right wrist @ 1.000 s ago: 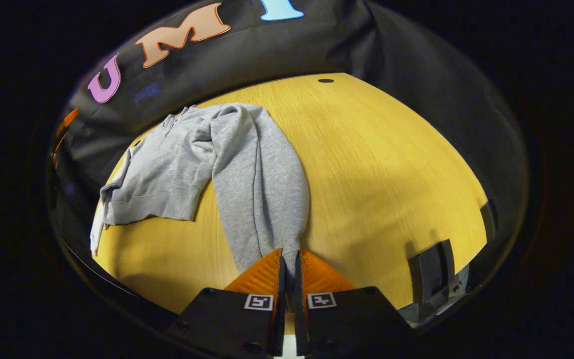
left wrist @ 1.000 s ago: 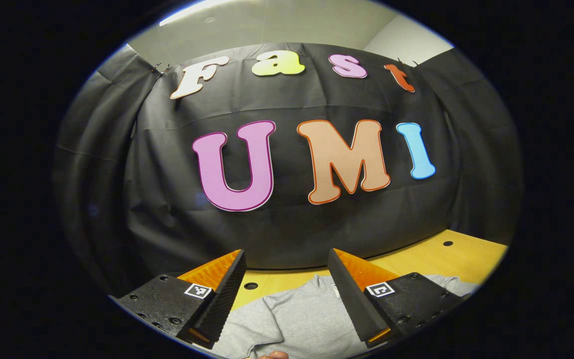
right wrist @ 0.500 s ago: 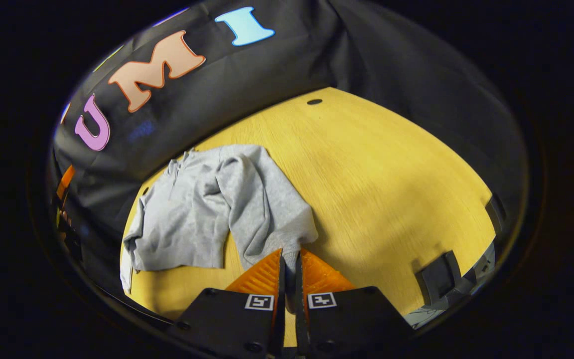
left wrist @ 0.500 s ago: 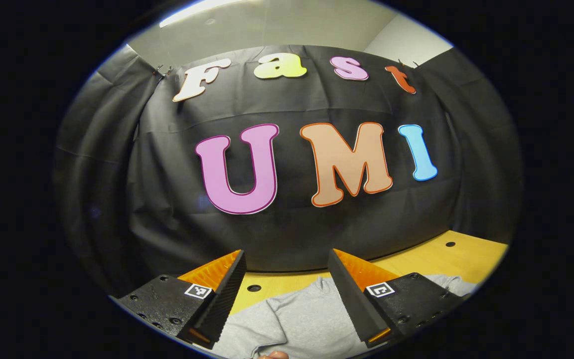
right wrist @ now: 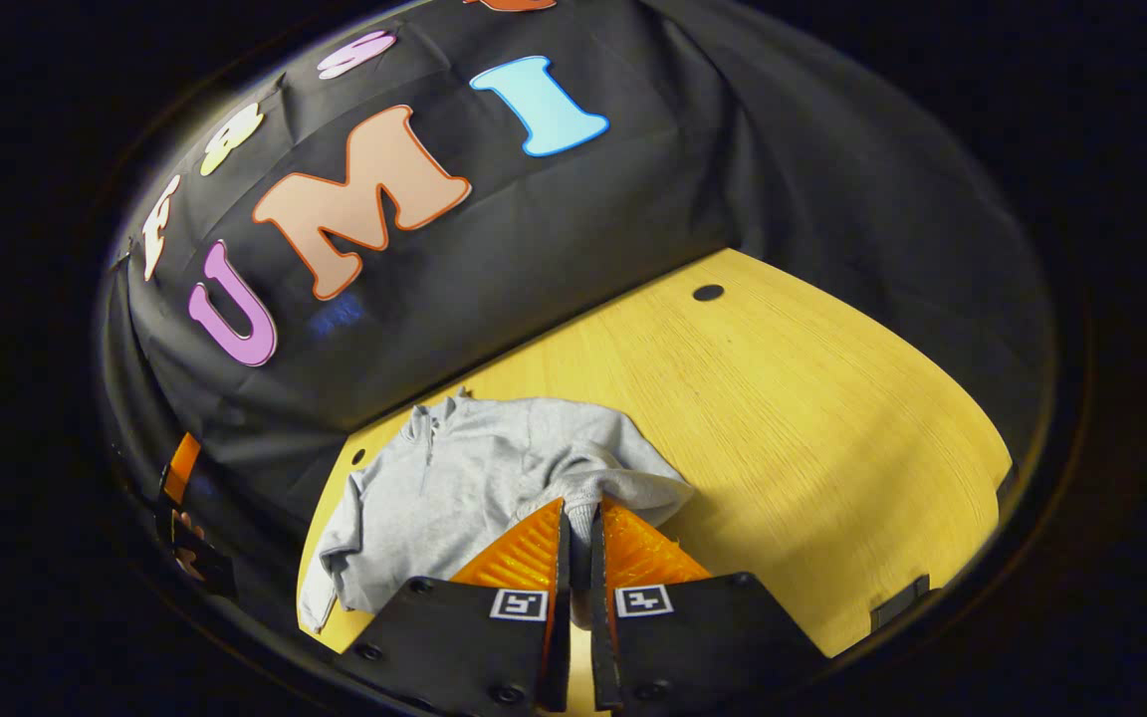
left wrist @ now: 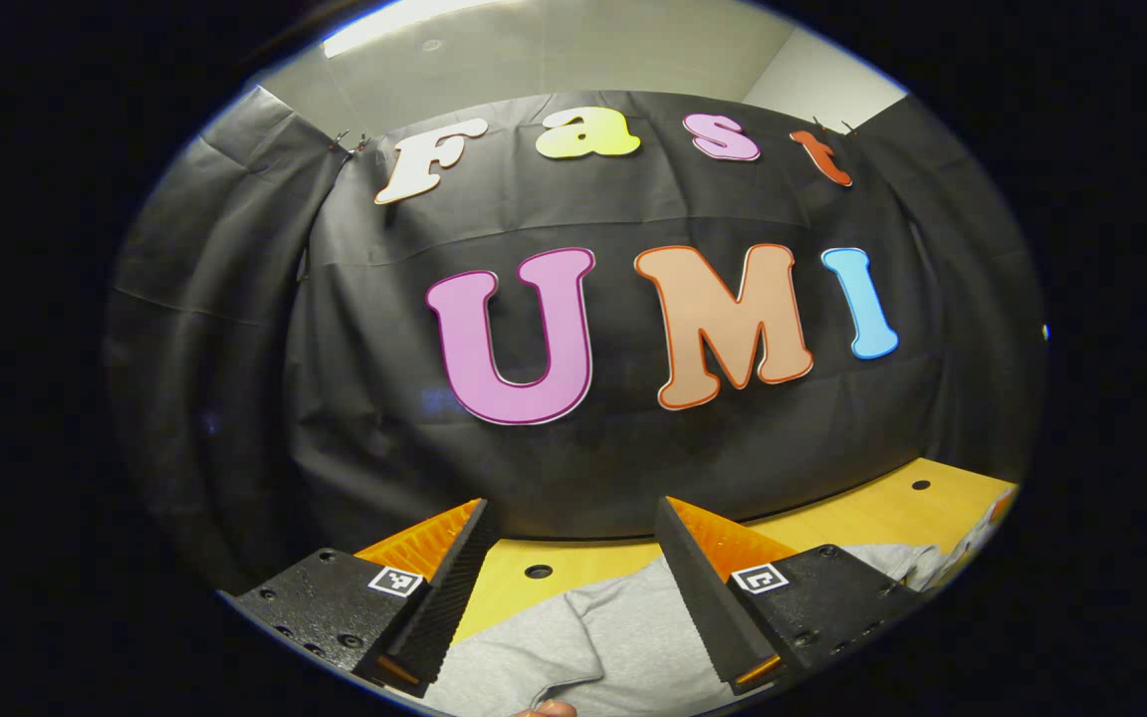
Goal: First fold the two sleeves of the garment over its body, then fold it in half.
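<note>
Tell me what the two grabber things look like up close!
Each gripper, the left gripper and the right gripper, has two wedge-shaped fingers with ridged, saw-toothed inner faces. Behind them sit bolted black blocks, each with a small white square sticker carrying a black pattern.

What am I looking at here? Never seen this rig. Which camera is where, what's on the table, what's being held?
No robot arm: a person holds a two-finger gripper in each hand, and a fisheye camera rides on each, looking along its fingers. In the left gripper view, the left gripper is open and holds nothing, hovering over a light grey long-sleeved sweatshirt. In the right gripper view, the right gripper is shut on the cuff of one grey sleeve, carrying it over the sweatshirt's body. The sweatshirt lies on a yellow wooden table in front of the black cloth wall.
</note>
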`<state>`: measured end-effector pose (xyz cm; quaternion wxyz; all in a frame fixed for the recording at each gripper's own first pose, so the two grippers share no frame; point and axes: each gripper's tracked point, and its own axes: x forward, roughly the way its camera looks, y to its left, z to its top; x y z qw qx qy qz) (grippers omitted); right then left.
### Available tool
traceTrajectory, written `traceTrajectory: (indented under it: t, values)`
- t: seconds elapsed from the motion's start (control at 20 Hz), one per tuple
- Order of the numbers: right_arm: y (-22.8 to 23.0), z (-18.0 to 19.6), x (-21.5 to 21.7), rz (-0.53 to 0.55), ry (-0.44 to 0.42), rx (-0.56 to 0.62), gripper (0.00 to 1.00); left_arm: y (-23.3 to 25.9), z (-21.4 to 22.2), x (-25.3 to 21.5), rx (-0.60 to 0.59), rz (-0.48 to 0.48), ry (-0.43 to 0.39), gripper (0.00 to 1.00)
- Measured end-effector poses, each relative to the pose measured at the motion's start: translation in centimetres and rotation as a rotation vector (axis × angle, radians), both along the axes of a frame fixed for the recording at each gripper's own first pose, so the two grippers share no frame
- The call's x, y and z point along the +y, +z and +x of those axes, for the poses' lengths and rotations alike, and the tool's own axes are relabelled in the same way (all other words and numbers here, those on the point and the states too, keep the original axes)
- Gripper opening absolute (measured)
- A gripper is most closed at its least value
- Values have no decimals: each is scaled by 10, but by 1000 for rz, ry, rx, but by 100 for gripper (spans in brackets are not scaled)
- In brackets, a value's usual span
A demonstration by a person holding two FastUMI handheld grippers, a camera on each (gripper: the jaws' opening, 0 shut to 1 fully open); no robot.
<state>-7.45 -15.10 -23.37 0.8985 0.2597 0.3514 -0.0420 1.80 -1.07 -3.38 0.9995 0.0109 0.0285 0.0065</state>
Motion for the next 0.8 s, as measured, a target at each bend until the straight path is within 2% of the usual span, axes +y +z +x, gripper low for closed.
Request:
traceTrajectory:
  t: [0.2,0.25,0.3,0.35,0.45,0.5,0.8]
  values:
    - [17,34,24,27,29,-55,11,-5,-6,24,10,15,48,96]
    - [20,44,31,31,34,-70,11,-5,-7,28,11,19,58,93]
    - [21,53,39,31,43,-82,11,-4,-10,34,11,22,69,99]
    - [21,59,49,34,56,-89,11,-5,-12,38,10,25,77,96]
    - [22,69,70,33,87,-101,11,-3,-14,48,4,25,95,99]
    - [24,76,81,32,109,-111,11,-2,-15,53,3,27,107,96]
    - [47,121,159,60,227,-168,11,-8,-27,90,18,33,180,96]
